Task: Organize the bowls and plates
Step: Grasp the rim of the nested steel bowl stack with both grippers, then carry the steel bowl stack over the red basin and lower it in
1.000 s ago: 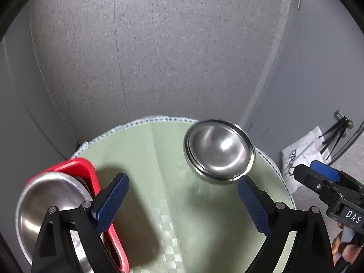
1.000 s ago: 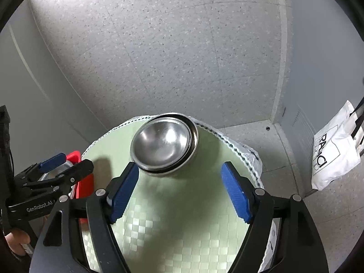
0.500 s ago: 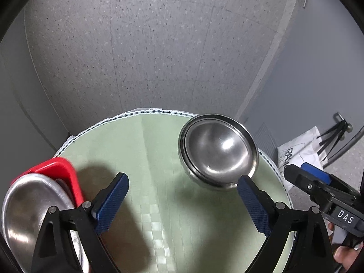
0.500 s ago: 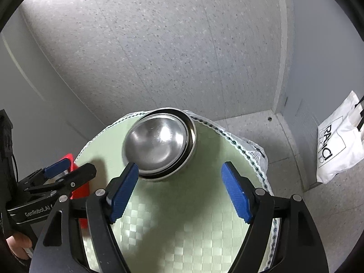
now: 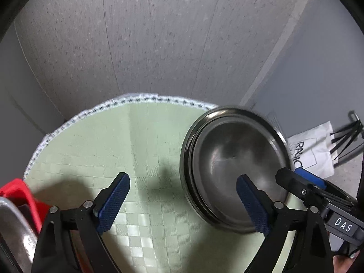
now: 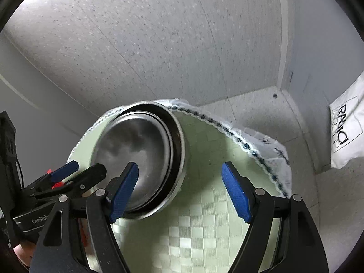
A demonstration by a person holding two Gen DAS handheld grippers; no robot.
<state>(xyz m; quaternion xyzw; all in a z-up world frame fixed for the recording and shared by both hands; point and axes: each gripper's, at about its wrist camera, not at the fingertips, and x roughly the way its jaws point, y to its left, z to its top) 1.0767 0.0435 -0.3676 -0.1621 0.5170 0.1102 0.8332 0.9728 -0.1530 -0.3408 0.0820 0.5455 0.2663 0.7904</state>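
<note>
Stacked bowls: silver steel. Tablecloth: pale green checked weave, white edging with dark stitching. Tray: red.

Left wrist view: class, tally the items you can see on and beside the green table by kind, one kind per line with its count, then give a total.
Stacks of nested steel bowls: 1
Steel plates at the left edge: 1
Red trays: 1
White shopping bags on the floor: 1
Grippers, left gripper and right gripper: 2
Total: 6
</note>
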